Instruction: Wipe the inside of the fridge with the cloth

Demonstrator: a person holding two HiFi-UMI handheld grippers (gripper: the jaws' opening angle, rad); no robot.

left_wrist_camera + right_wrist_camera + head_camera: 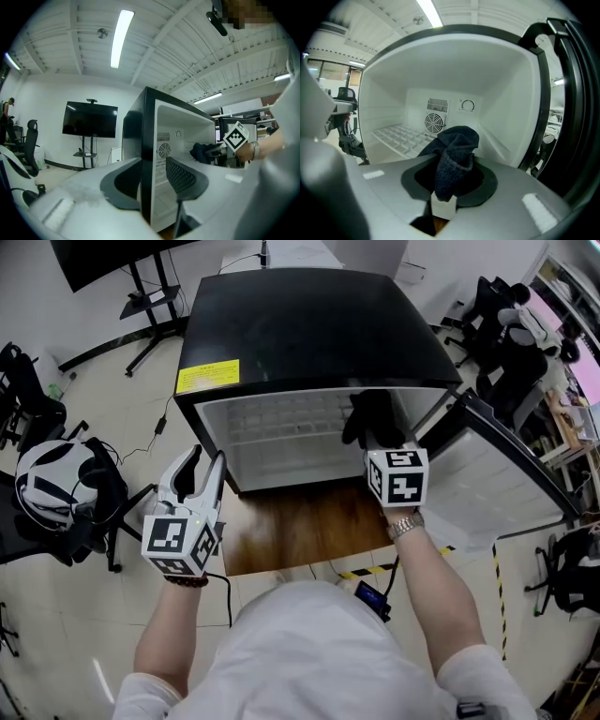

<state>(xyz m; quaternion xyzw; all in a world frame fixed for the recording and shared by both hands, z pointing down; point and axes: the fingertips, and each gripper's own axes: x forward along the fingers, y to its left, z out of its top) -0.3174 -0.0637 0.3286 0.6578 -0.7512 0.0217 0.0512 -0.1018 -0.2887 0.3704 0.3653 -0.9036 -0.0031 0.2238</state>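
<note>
Wooden desk (309,526) is topped by the open fridge (309,334). Inside, toward the desk's right edge, the cloth (454,150) is clenched in the right claw (451,177). The left claw (206,463) is released, outside. Wiping is judged barely started.

Head view looks down on the fridge (309,334); both gripper views face inside

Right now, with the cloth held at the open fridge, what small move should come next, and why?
Probably ease the right gripper a little deeper and press the cloth against the white inner wall of the fridge. Its jaws are shut on the cloth, the door stands open, and the cloth seems to touch no surface yet.
</note>
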